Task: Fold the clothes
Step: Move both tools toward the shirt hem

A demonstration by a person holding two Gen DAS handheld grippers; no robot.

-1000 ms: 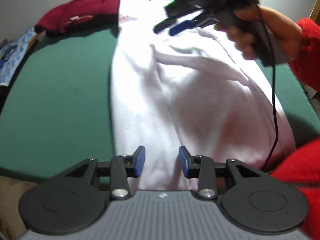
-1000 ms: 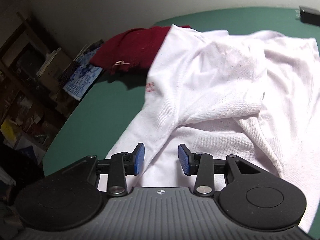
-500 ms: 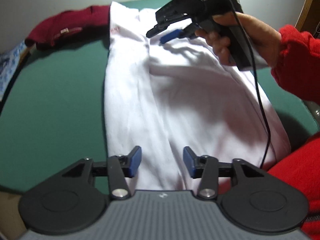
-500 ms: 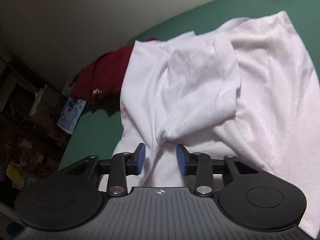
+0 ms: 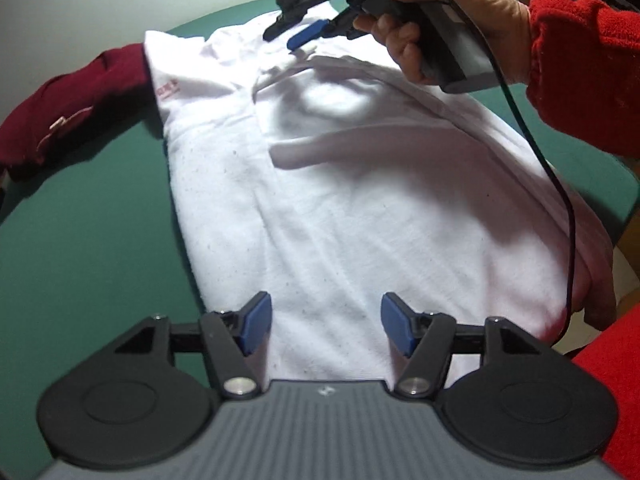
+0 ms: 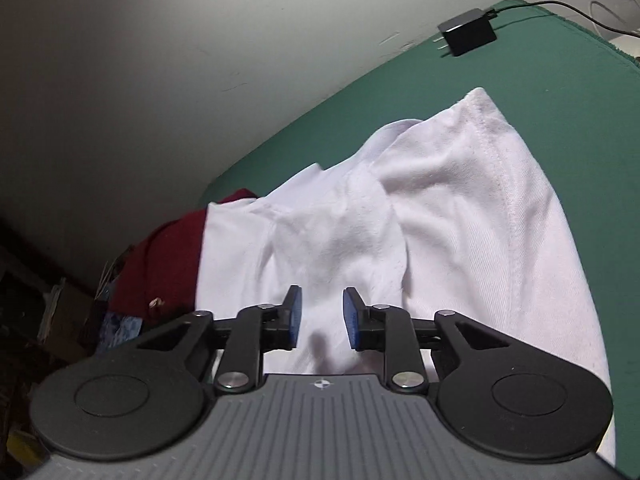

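A white T-shirt (image 5: pixel 360 200) lies lengthwise on the green table (image 5: pixel 80 240), its sides folded inward. My left gripper (image 5: pixel 326 330) is open and empty, just above the shirt's near hem. My right gripper (image 6: pixel 320 318) hovers low over the collar end of the shirt (image 6: pixel 460 240), jaws open with white cloth showing in the gap; they grip nothing. It also shows in the left wrist view (image 5: pixel 298 32), held by a hand in a red sleeve.
A dark red garment (image 5: pixel 68 108) lies bunched at the shirt's far left corner, also in the right wrist view (image 6: pixel 160 264). A black power adapter (image 6: pixel 466 36) with its cable sits at the table's far edge. A wall runs behind the table.
My right gripper has moved toward the collar end and dropped closer to the cloth. My left gripper has opened wider and stays at the hem.
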